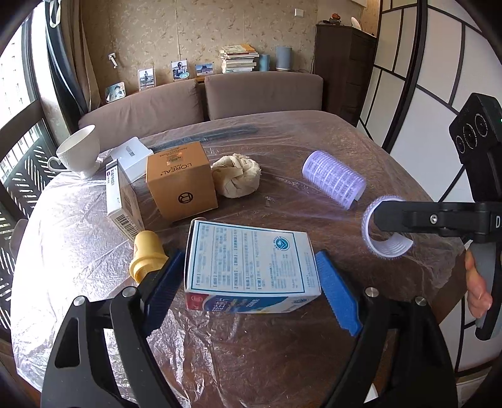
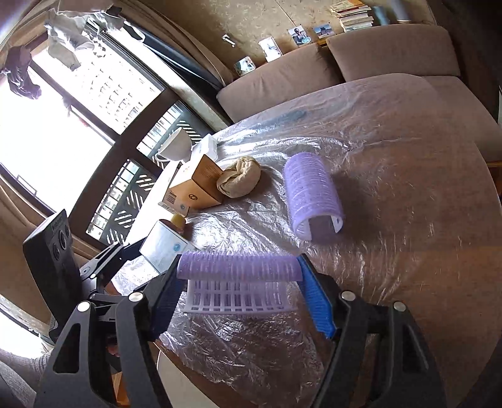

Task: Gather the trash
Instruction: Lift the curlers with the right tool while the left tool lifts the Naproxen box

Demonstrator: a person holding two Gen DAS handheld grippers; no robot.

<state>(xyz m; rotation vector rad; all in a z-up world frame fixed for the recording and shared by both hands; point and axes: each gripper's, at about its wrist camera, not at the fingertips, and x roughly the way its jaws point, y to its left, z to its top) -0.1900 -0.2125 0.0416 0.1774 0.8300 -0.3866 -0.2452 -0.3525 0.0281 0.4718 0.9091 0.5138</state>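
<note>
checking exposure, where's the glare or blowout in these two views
Left wrist view: window at left bright, soft sheen on the plastic table cover, edges bent by fisheye. Right wrist view: window blown out white, crinkled cover glinting, hair roller casting a shadow.

Home living room, brown cushioned sofa (image 1: 200, 100) behind plastic-covered round desk (image 1: 313, 150), framed photos (image 1: 179, 69), stacked books (image 1: 238, 58), patterned wallpaper (image 1: 188, 28).

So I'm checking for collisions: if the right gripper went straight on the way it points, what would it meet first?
Probably the second purple hair roller lying on the plastic-covered table. The right gripper, shut on a purple hair roller, points roughly at it, though depth is unclear.
</note>
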